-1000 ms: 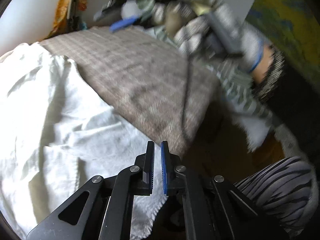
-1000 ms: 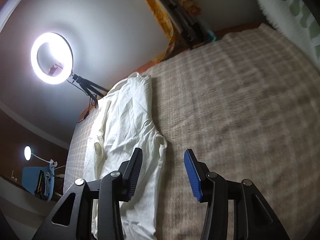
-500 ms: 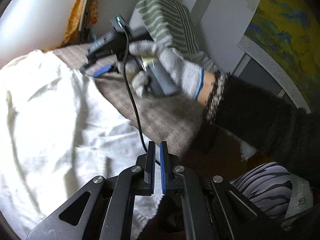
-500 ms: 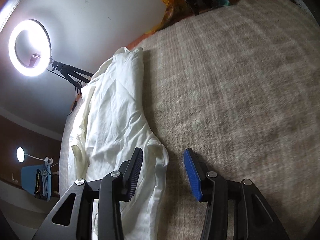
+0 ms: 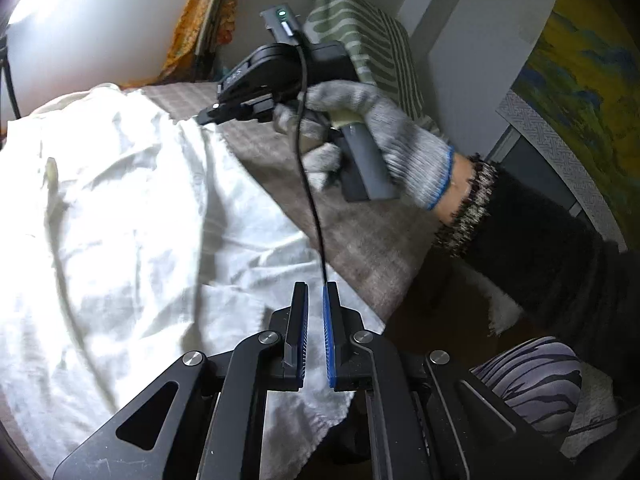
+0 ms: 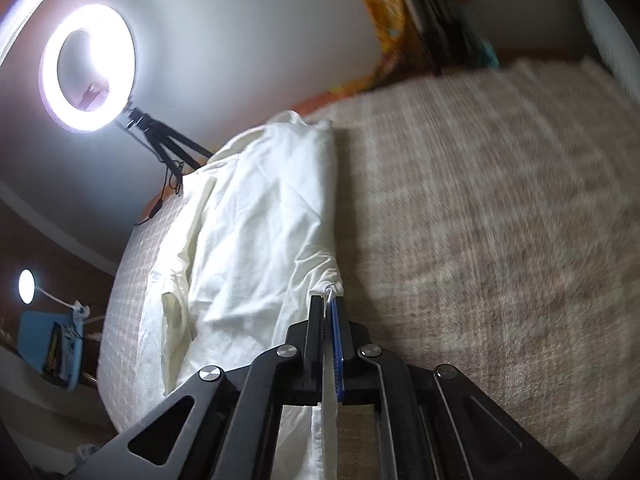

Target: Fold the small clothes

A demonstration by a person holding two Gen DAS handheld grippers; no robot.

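White garment (image 6: pixel 256 216) edge pinched in right hand-held gripper (image 6: pixel 327 304), jaws just closed.

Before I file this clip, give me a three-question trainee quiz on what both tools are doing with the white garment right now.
1. True or false: the right tool is shut on an edge of the white garment.
2. What is pinched between the pads of the left tool? A) a sock B) no cloth visibly; the garment lies beneath it C) the black cable
3. Fill in: the garment lies on a checked ____ blanket.

Key: 1 true. 2 B. 3 beige.
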